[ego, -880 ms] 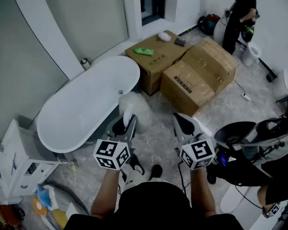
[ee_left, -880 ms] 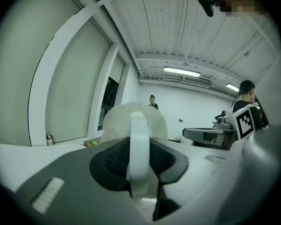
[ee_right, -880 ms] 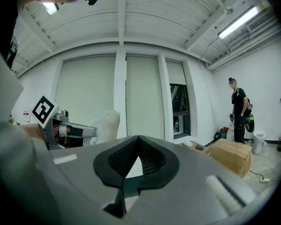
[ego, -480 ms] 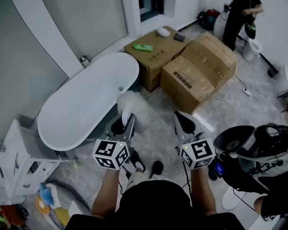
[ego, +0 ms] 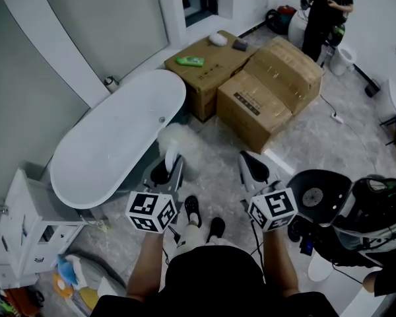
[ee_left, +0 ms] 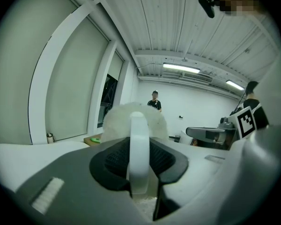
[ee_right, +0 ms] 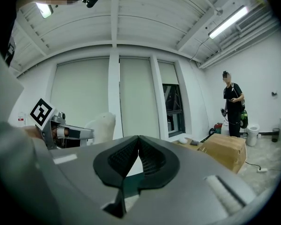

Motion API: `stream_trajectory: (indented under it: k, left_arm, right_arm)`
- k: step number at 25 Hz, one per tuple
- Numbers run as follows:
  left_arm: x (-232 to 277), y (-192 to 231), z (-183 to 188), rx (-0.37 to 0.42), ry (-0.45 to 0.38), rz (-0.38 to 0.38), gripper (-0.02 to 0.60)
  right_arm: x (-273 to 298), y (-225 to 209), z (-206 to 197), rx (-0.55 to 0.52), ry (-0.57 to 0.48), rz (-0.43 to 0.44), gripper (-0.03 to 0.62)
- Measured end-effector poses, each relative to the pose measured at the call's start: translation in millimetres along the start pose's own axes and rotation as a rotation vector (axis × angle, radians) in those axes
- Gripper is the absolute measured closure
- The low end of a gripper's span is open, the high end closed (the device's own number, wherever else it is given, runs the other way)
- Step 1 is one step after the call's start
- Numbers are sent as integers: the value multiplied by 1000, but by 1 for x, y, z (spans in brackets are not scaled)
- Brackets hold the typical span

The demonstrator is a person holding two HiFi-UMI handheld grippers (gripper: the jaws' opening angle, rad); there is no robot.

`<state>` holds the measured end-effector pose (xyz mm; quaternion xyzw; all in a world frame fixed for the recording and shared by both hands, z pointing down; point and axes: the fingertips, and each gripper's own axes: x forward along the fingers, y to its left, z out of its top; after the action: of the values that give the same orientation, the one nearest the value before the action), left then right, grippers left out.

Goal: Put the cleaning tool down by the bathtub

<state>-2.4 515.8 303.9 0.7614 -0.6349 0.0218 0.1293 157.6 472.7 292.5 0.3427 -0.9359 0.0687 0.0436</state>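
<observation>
White and fluffy, the cleaning tool (ego: pixel 178 142) is sitting in the left claw (ego: pixel 167 170). The left gripper view is showing the jaws pressing on its pale handle (ee_left: pixel 139 149), with the puffy head sticking out beyond the tips. The tool is hanging in the air over the grey marbled floor (ego: pixel 218 190), just beside the long near side of the bathtub (ego: pixel 112 144), and is not resting on anything. The carrying part is therefore looking about done, but the task is not yet finished. What is left, by the look of it, is lowering the tool to the floor by the tub and letting go of the handle. The right claw (ego: pixel 252 167) is being held beside the left one, its jaws closed together with nothing between them.

Cardboard boxes (ego: pixel 251 107) are crowding the floor past the tub's far end, one of them carrying a green item (ego: pixel 190 61). A person (ego: pixel 327 12) is standing well apart near the far corner. A second person (ego: pixel 376 223) wearing headgear is crouching near the right claw. A white cabinet (ego: pixel 20 223) is standing beside the tub's other end. The wearer's own shoes (ego: pixel 204 218) are planted just below the claws. Nothing is appearing to block the strip of floor along the tub, though the boxes and shoes are leaving it fairly narrow.
</observation>
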Motion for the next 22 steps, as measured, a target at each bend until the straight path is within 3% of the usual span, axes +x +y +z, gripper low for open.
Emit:
stream_trajectory:
  k: [10, 22]
  left_arm:
    - [27, 33, 3, -16, 3, -20, 492]
    - [98, 108, 52, -1, -15, -63, 492]
  right_arm:
    - [36, -5, 2, -2, 21, -23, 585]
    - [134, -24, 41, -29, 8, -52, 585]
